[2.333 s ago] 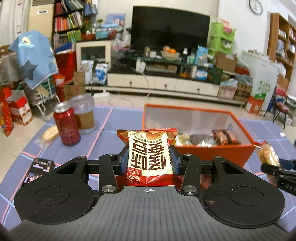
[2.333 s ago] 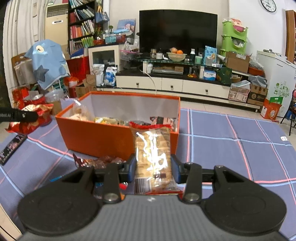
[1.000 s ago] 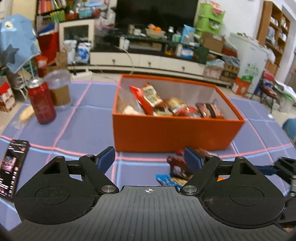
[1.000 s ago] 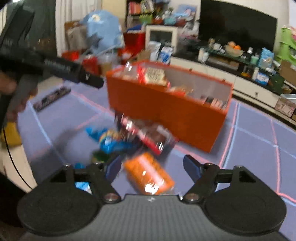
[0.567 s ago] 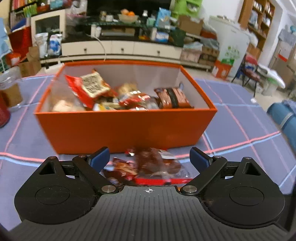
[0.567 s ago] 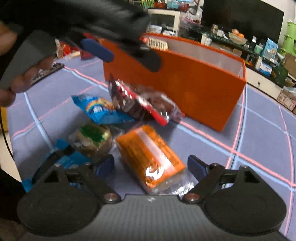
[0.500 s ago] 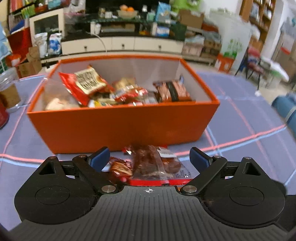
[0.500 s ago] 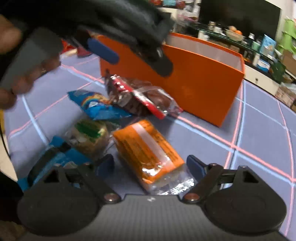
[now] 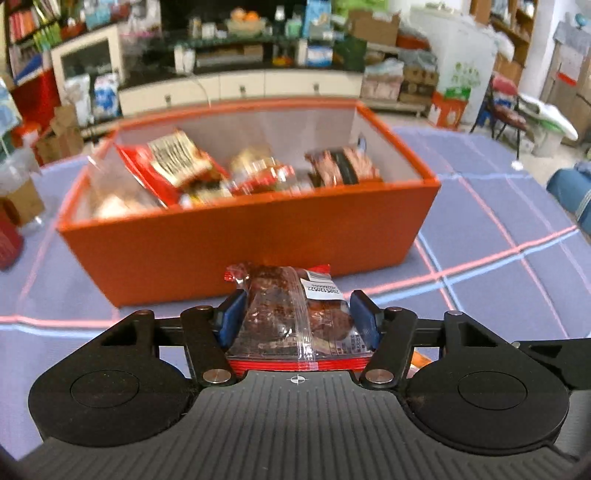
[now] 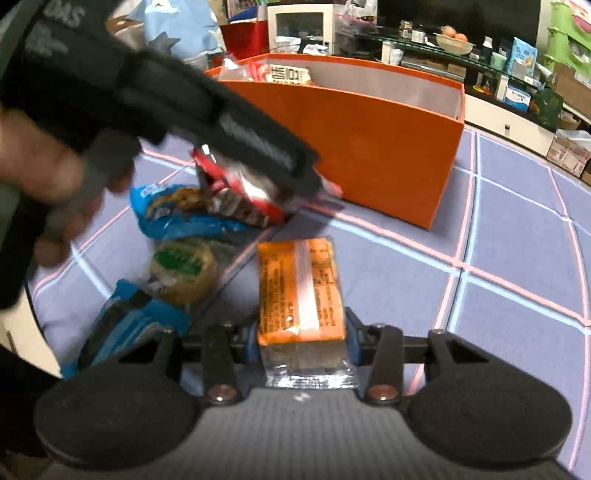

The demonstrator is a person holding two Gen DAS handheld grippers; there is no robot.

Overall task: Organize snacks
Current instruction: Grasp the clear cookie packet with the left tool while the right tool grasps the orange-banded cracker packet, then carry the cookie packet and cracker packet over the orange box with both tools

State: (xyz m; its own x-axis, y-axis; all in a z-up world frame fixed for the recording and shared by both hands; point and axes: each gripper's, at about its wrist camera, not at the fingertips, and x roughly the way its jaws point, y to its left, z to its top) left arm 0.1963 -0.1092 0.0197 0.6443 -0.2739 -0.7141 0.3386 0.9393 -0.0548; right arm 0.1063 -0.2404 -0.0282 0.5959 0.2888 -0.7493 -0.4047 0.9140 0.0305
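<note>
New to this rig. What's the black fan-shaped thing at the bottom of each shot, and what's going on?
That black shape is a hand-held two-finger gripper; a person carries one in each hand, and a fisheye camera on each looks along its fingers. In the left view, the left gripper is closing on a clear red-edged snack bag in front of the orange box, which already holds snacks. In the right view, the right gripper is closing on an orange packet. A blue packet and a green-labelled round snack lie on the purple checked cloth.

A fruit bowl (image 9: 243, 23) sits on the cluttered TV cabinet (image 9: 240, 83) behind.
</note>
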